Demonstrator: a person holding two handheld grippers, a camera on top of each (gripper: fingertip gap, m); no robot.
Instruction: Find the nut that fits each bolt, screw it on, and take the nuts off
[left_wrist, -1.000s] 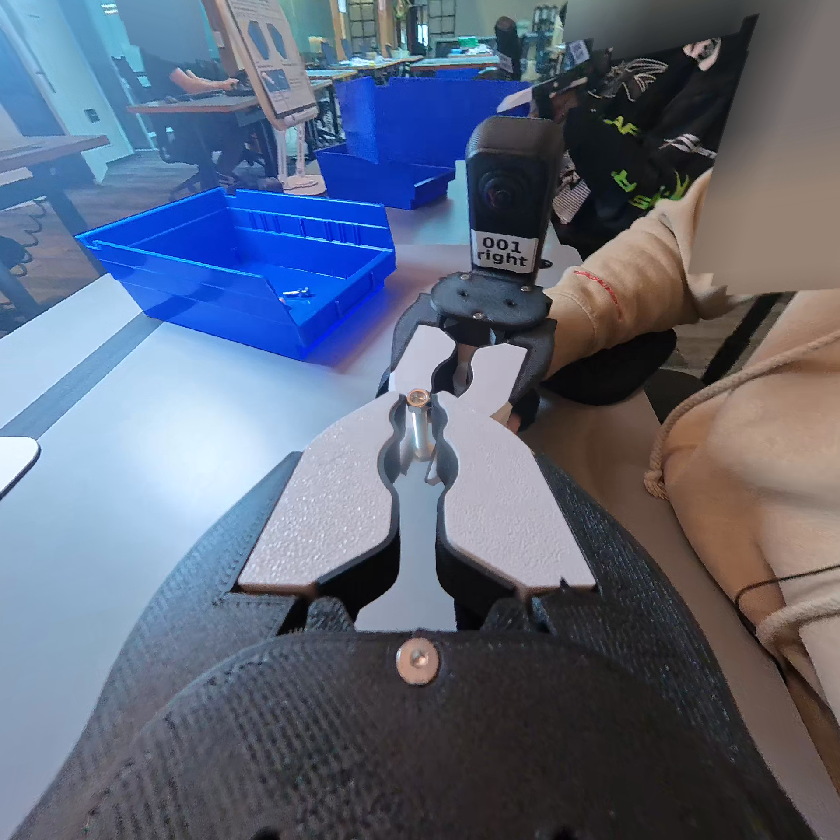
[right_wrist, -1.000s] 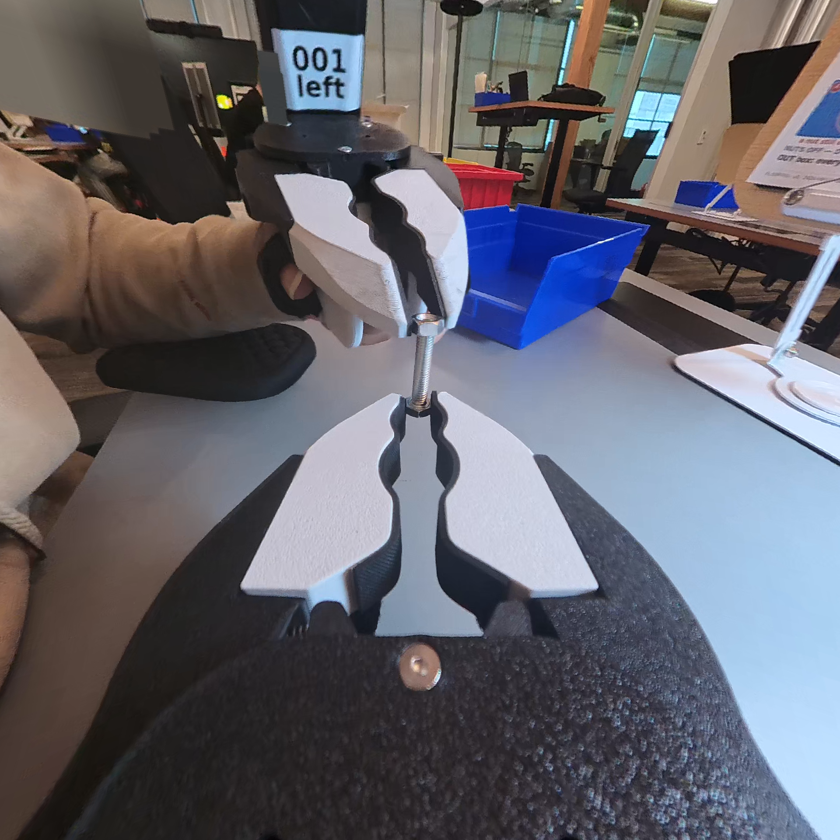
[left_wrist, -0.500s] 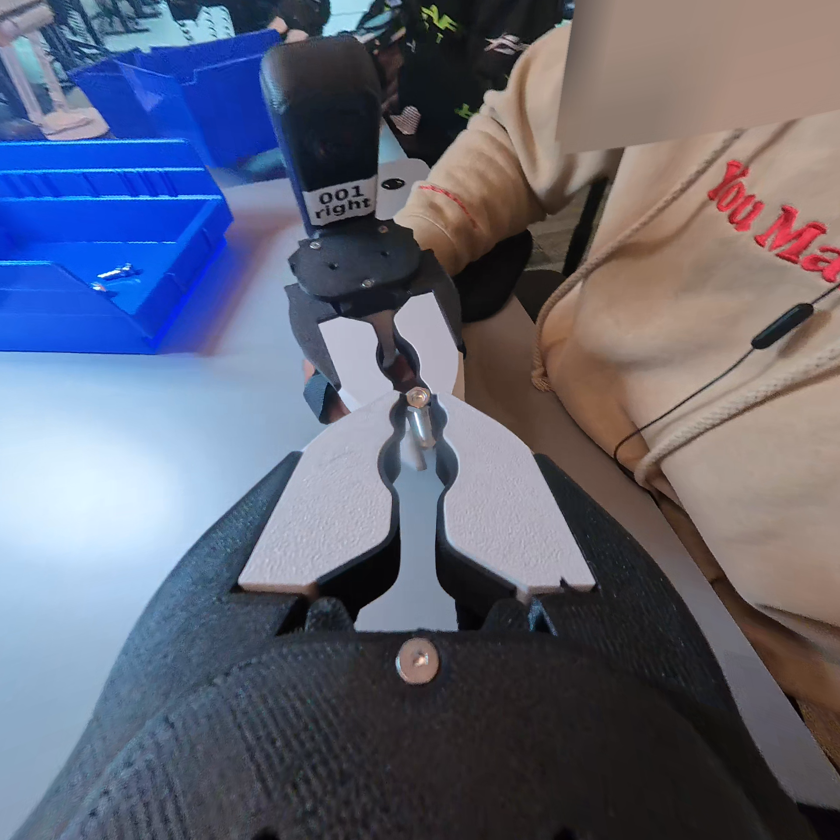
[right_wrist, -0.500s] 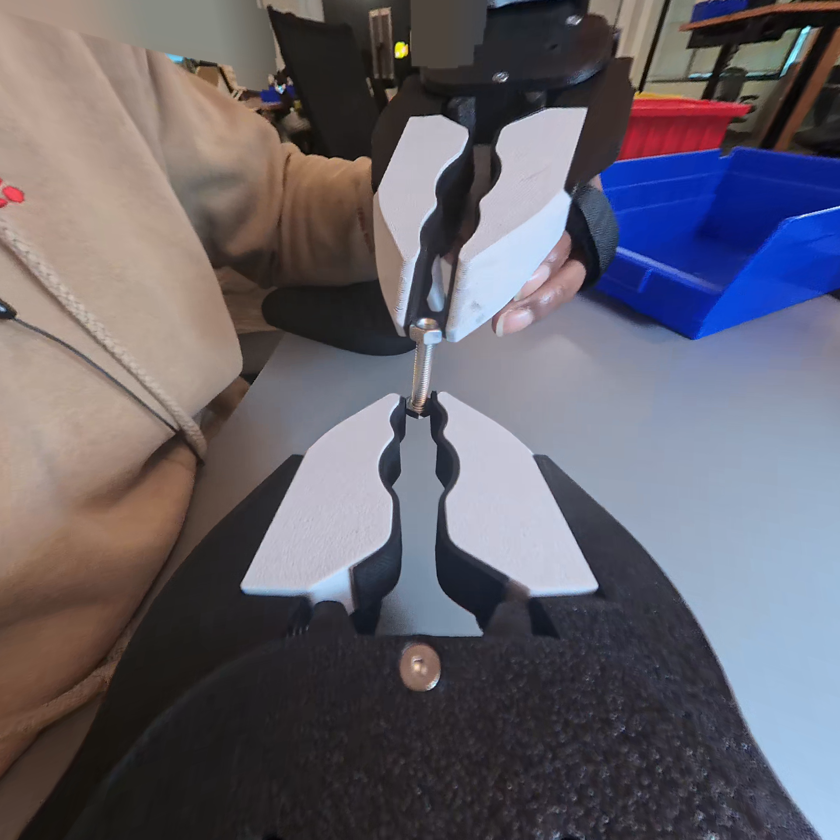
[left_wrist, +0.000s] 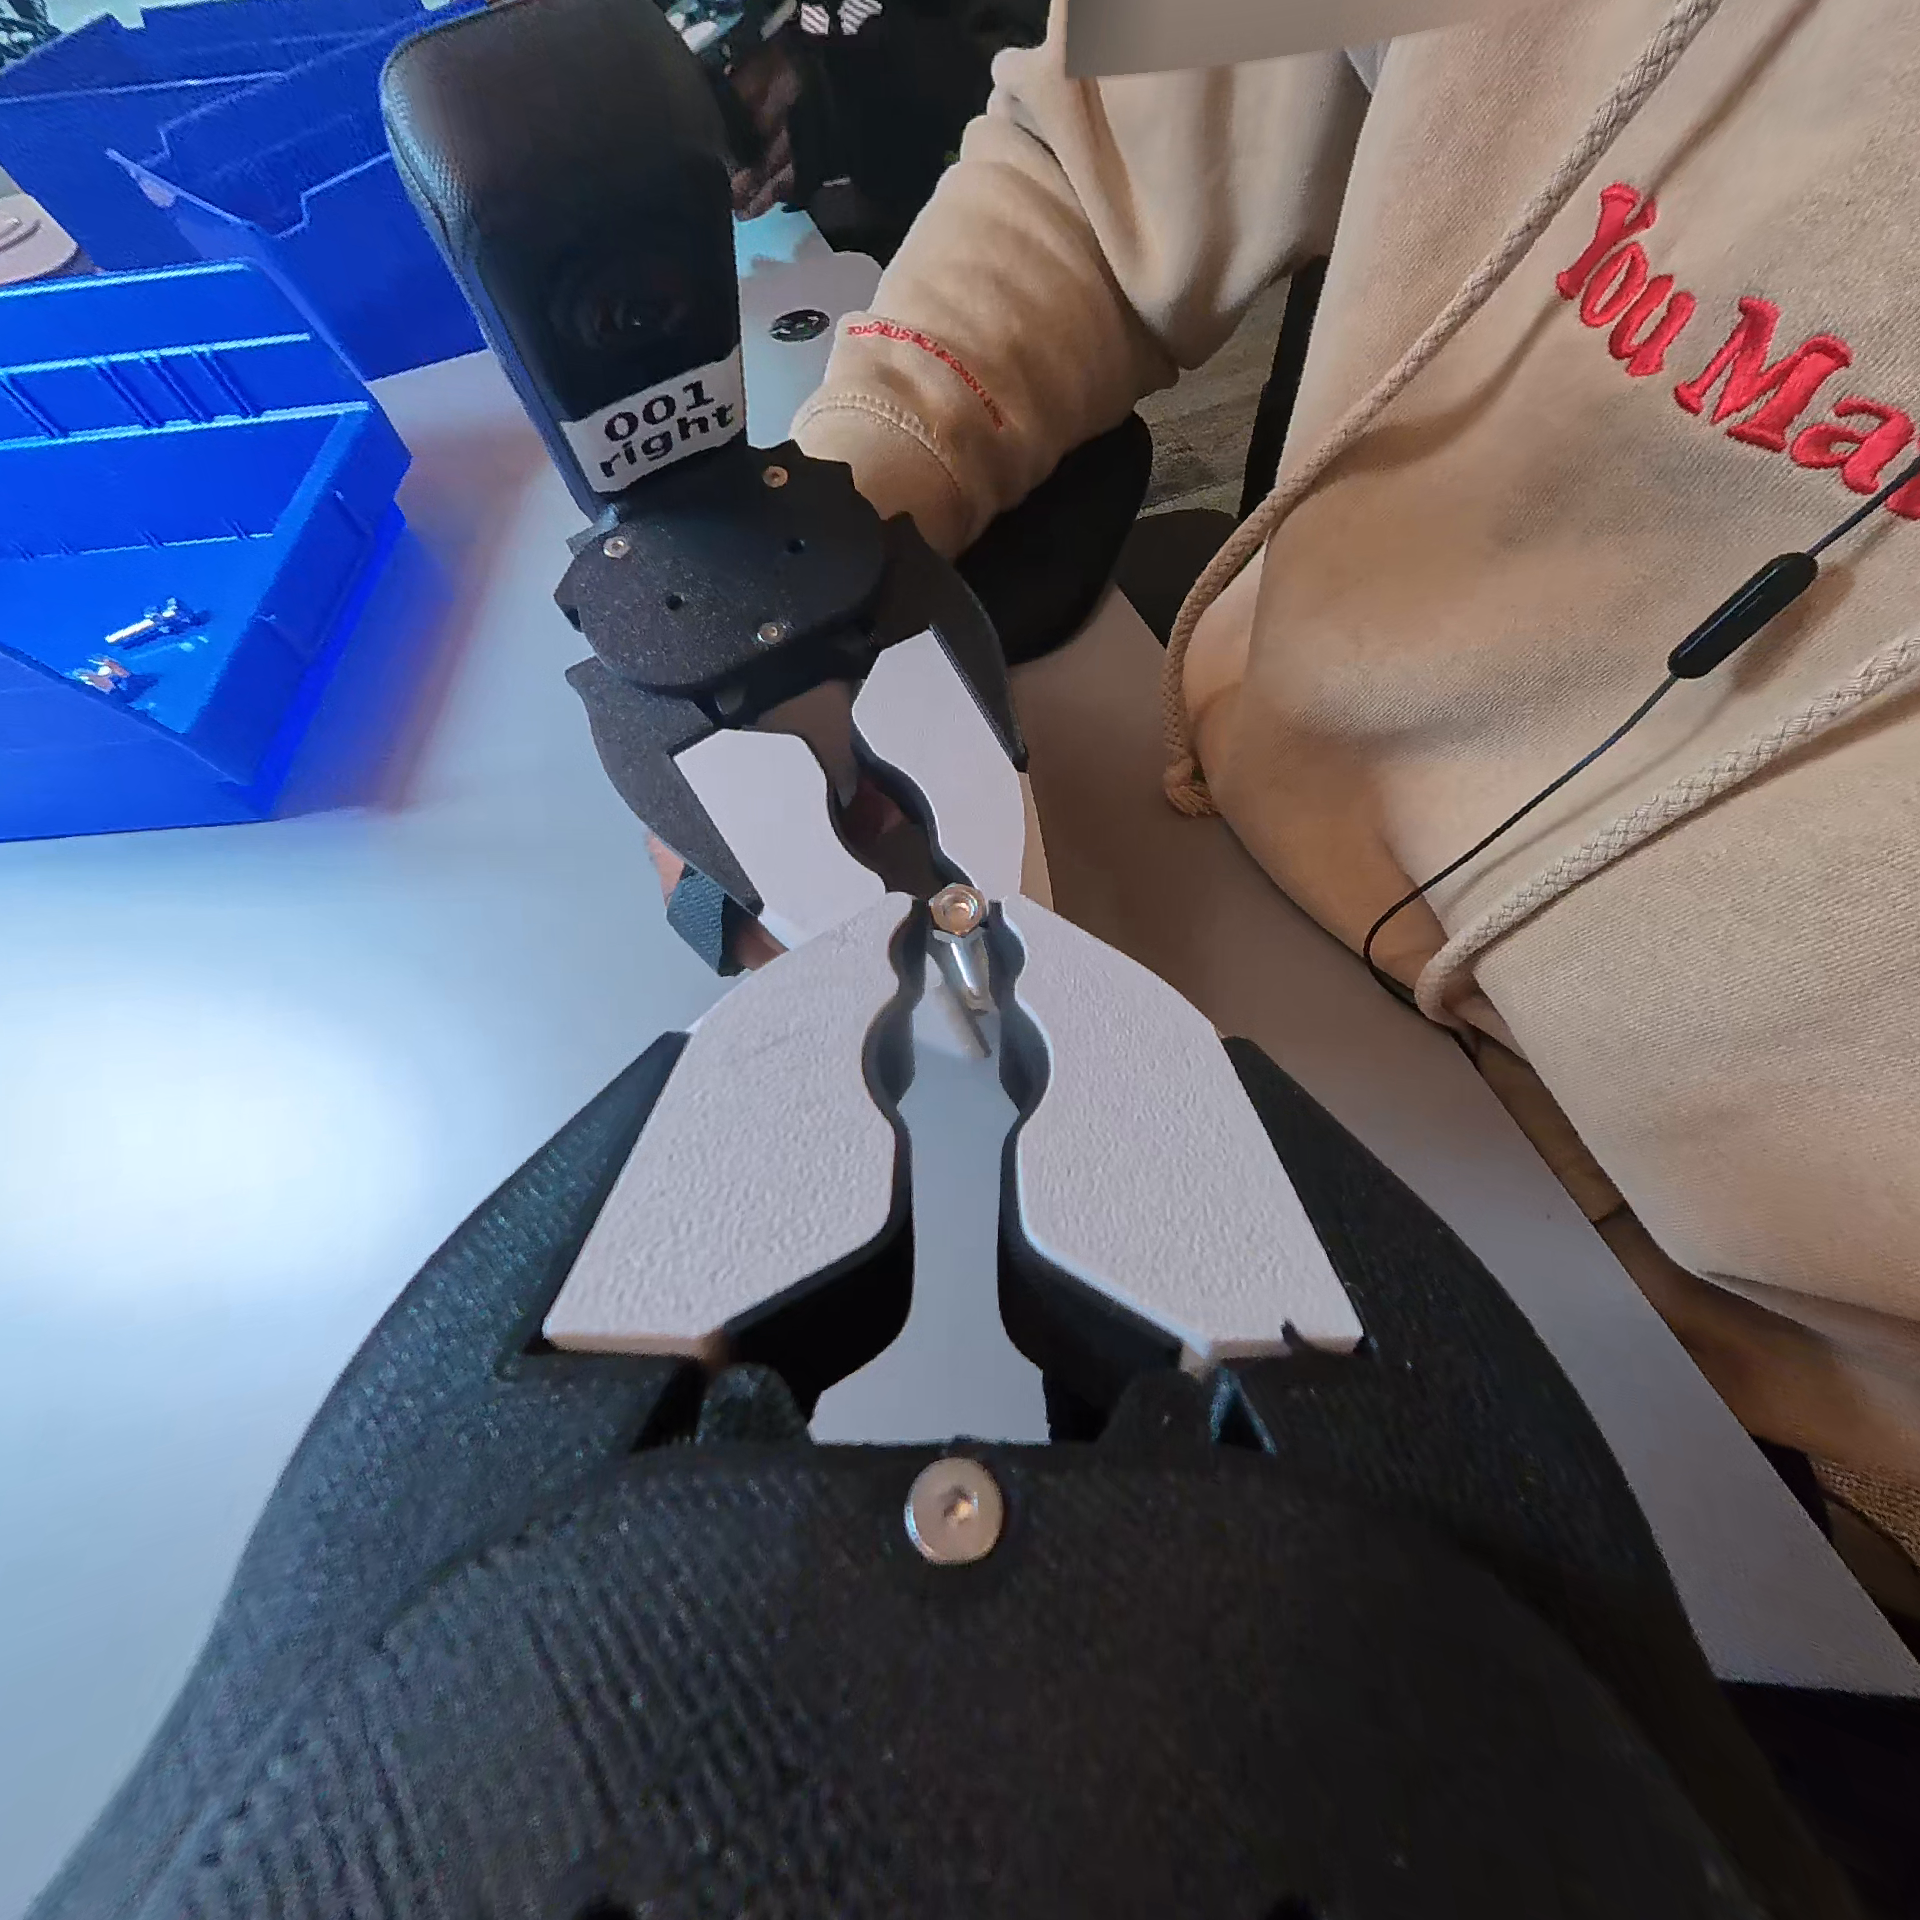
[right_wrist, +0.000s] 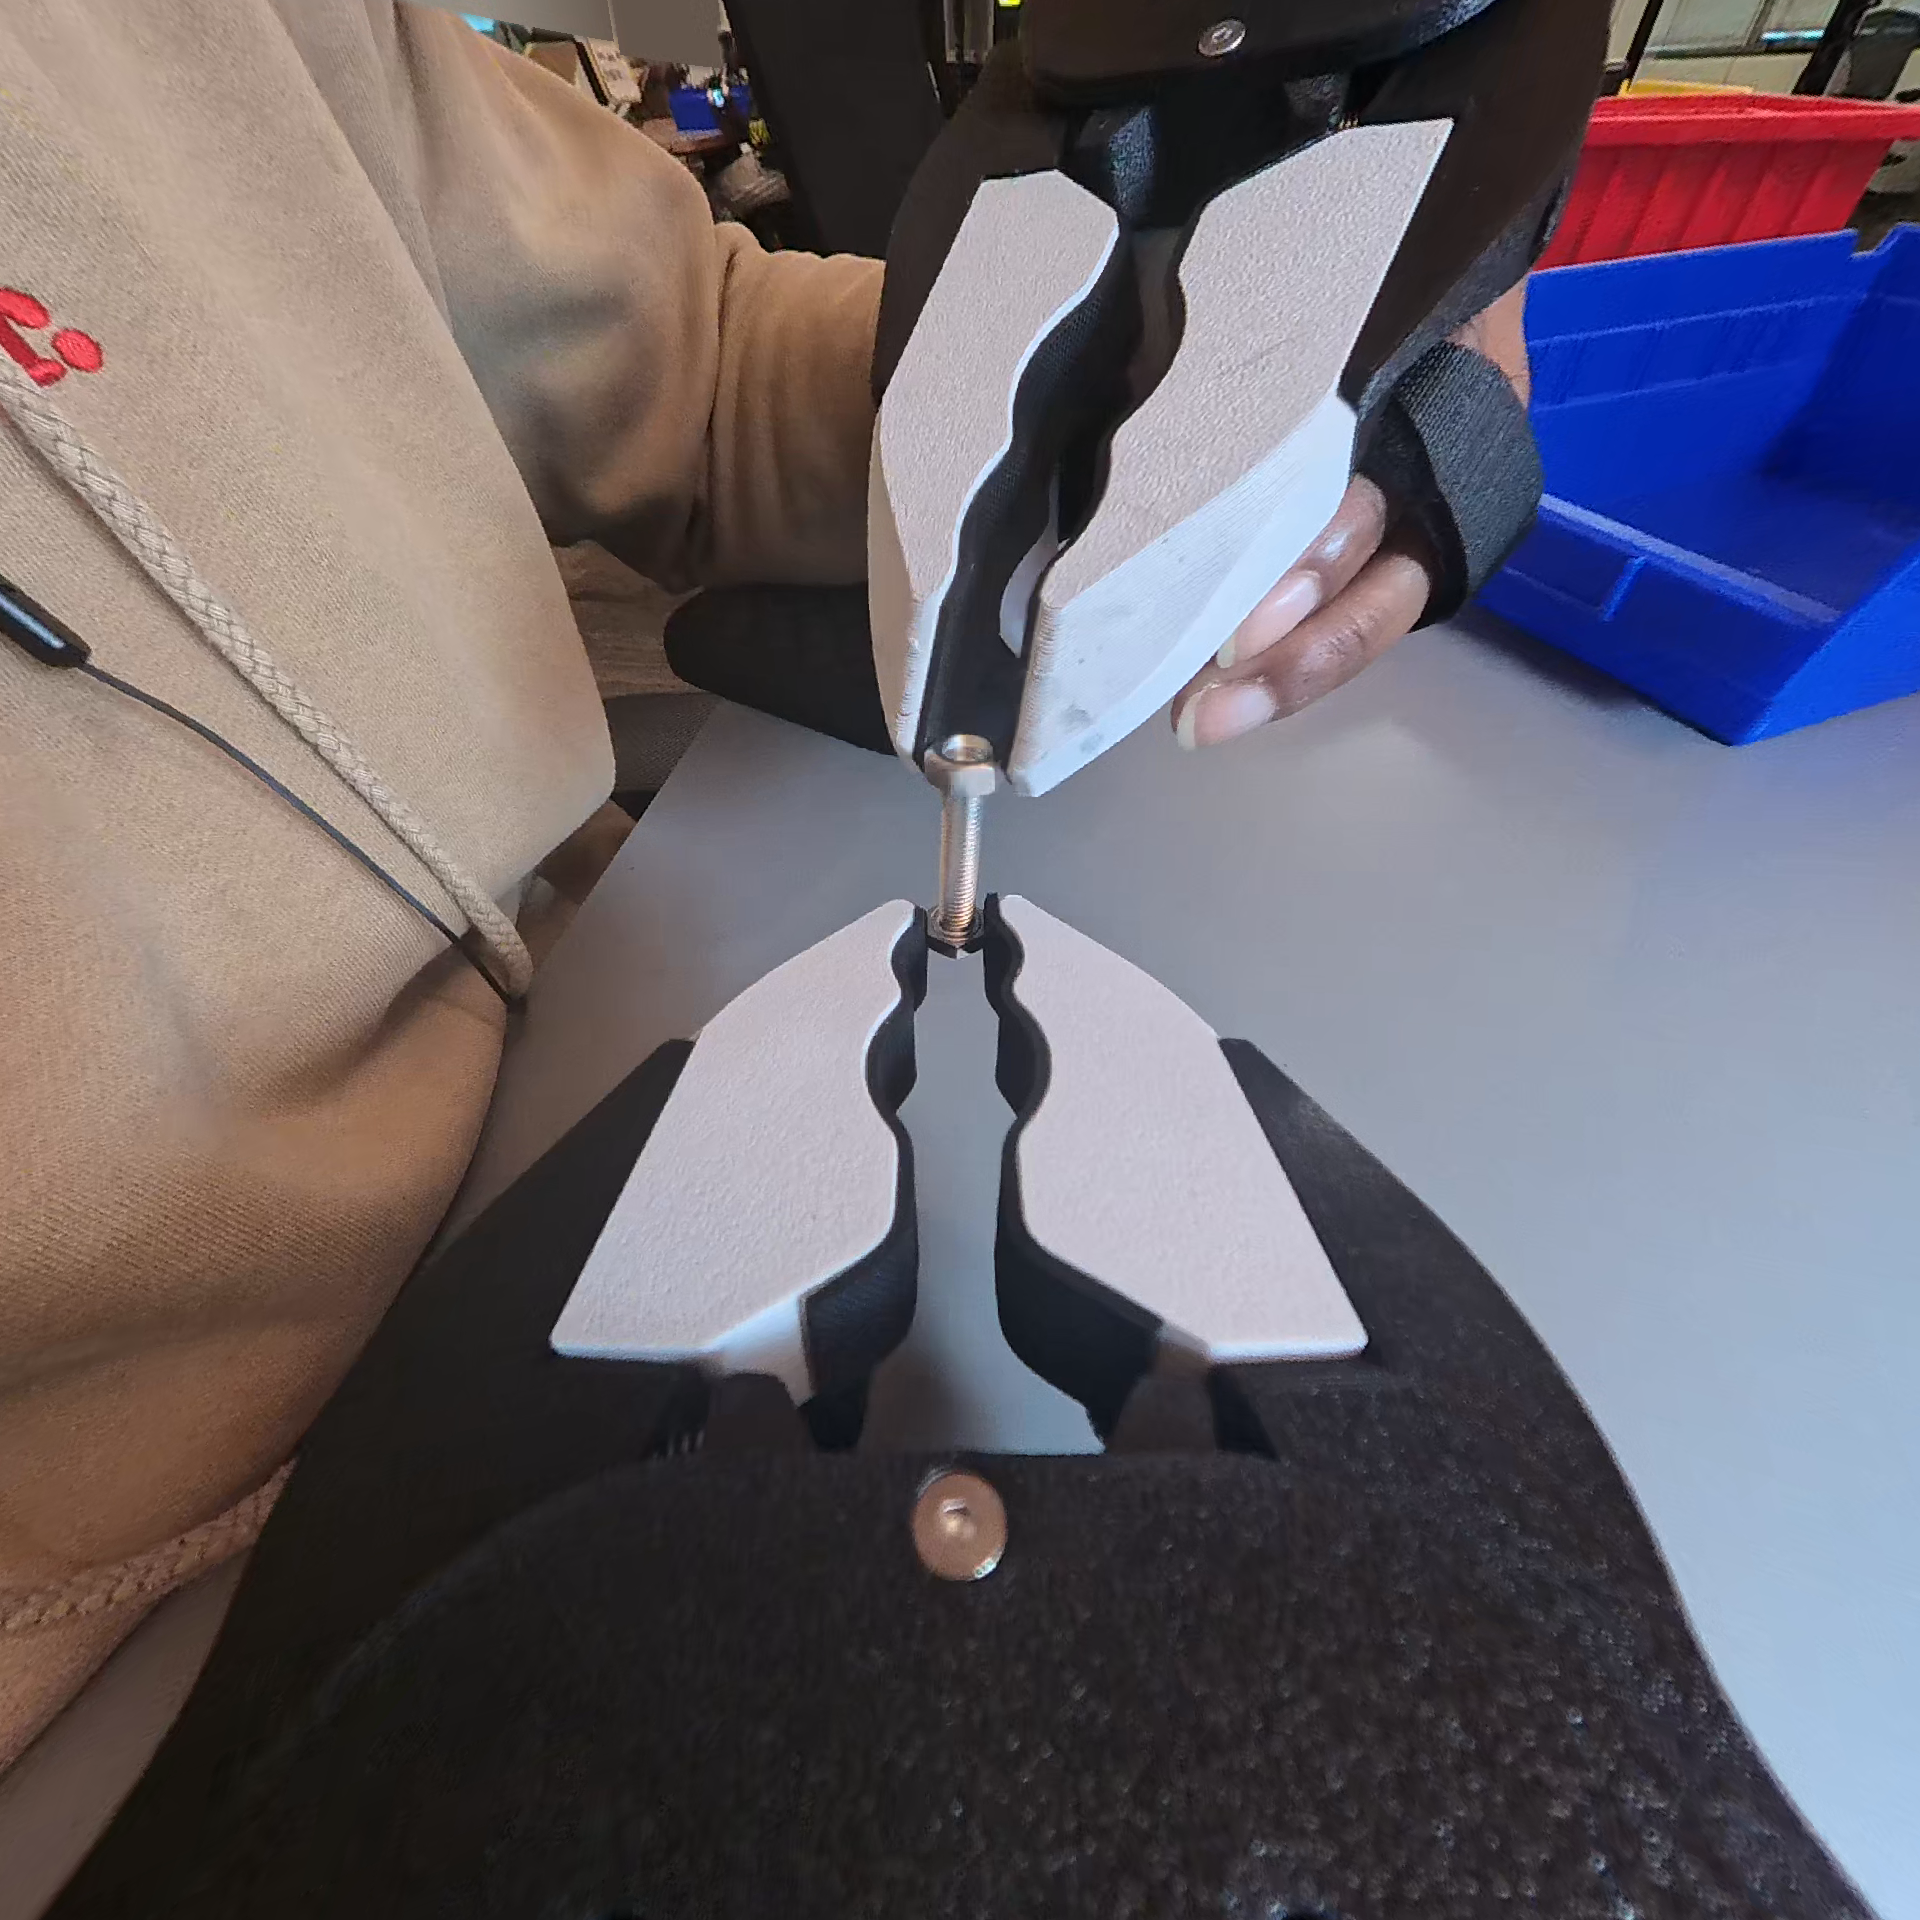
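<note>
The left hand-held gripper (left_wrist: 957, 914) is closed on the hexagonal head of a steel bolt (right_wrist: 958, 847). The right hand-held gripper (right_wrist: 958, 928) is clamped on a small dark nut (right_wrist: 957, 940) at the other end of the threaded shank, so the bolt spans the gap between the two above the smooth grey tabletop (right_wrist: 1455, 935). Both have flat, grainy white fingers (right_wrist: 758, 1122) with wavy black inner edges, set in coarse black housings.

The right wrist view shows the shiny shank side-on. The left wrist view sees the bolt end-on, mostly its head (left_wrist: 957, 910). Only the left wrist view shows loose bolts (left_wrist: 145, 629) lying in a glossy blue plastic bin (left_wrist: 208, 468) at far left. Only the right wrist view shows a red bin (right_wrist: 1725, 166) far right. A beige knit sweatshirt (left_wrist: 1558, 623) fills the near side.
</note>
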